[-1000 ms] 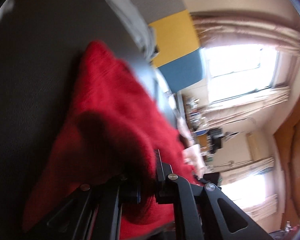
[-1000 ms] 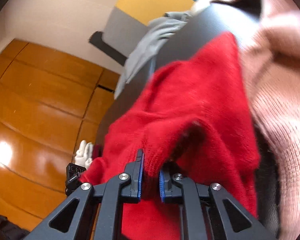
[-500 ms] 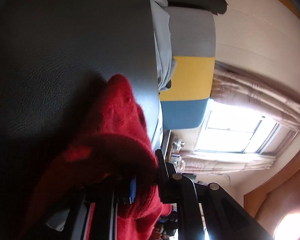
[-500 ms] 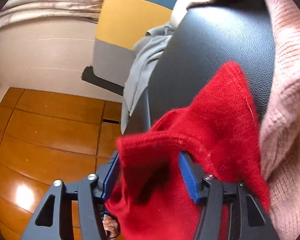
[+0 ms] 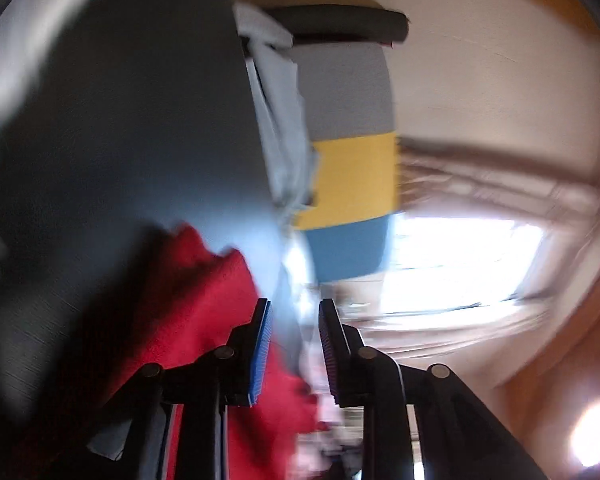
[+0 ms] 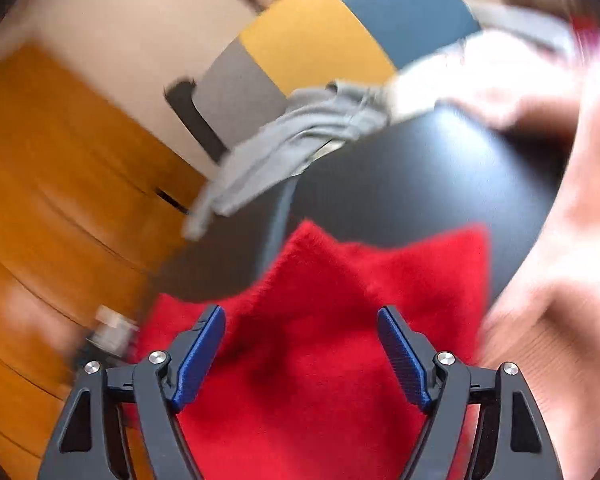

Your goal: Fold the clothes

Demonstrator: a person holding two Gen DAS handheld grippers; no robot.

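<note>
A red knit garment [image 6: 324, 344] lies on a black leather-like surface [image 6: 420, 184]. My right gripper [image 6: 302, 322] is wide open just above it, nothing between its blue pads. In the blurred left wrist view the red garment [image 5: 192, 304] lies to the left of my left gripper [image 5: 294, 316], whose jaws stand apart with no cloth between them. The black surface [image 5: 120, 120] fills the left of that view.
A pink knit garment [image 6: 572, 208] lies at the right of the red one. A grey garment [image 6: 292, 148] hangs over the surface's far edge, also in the left wrist view [image 5: 280, 128]. A grey, yellow and blue panel [image 6: 320, 44] stands behind. An orange wooden floor [image 6: 60, 184] is at the left.
Both grippers have let go of the red garment and opened. The right one opened first and is now wider. The garment has dropped flat on the black surface.
</note>
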